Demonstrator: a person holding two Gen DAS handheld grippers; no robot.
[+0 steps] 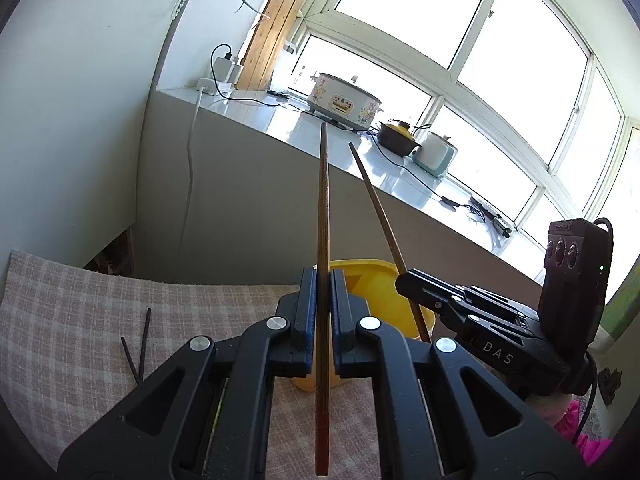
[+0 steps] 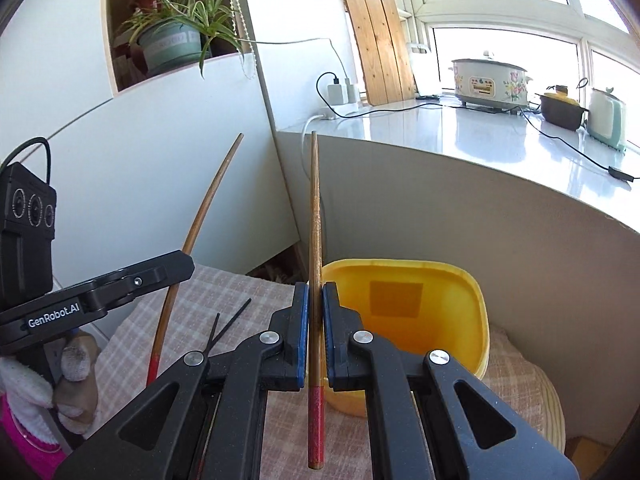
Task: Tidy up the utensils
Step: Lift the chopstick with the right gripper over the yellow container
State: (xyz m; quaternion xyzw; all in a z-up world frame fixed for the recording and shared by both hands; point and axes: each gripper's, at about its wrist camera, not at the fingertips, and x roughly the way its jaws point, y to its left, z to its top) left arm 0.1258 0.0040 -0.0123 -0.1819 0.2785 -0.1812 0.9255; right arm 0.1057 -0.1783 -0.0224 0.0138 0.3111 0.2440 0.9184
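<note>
My left gripper (image 1: pixel 323 276) is shut on a brown wooden chopstick (image 1: pixel 323 216) with a red end that points up and away. My right gripper (image 2: pixel 315 288) is shut on a matching chopstick (image 2: pixel 314 216). Each gripper shows in the other's view: the right gripper (image 1: pixel 404 280) with its chopstick (image 1: pixel 376 204), and the left gripper (image 2: pixel 188 264) with its chopstick (image 2: pixel 208 200). A yellow plastic tub (image 2: pixel 472 300) stands open on the checked cloth just beyond both grippers; it also shows in the left wrist view, yellow tub (image 1: pixel 364 268). Two thin black sticks (image 1: pixel 140 344) lie crossed on the cloth.
A checked cloth (image 1: pixel 80 300) covers the table. Behind it runs a white windowsill (image 2: pixel 460 140) with a flowered cooker (image 2: pixel 490 80), a brown pot (image 2: pixel 560 110), a pale kettle (image 2: pixel 606 120), cables and a wooden board (image 2: pixel 376 40). A potted plant (image 2: pixel 172 40) sits in a wall niche. A person's gloved hand (image 2: pixel 76 360) holds the left gripper.
</note>
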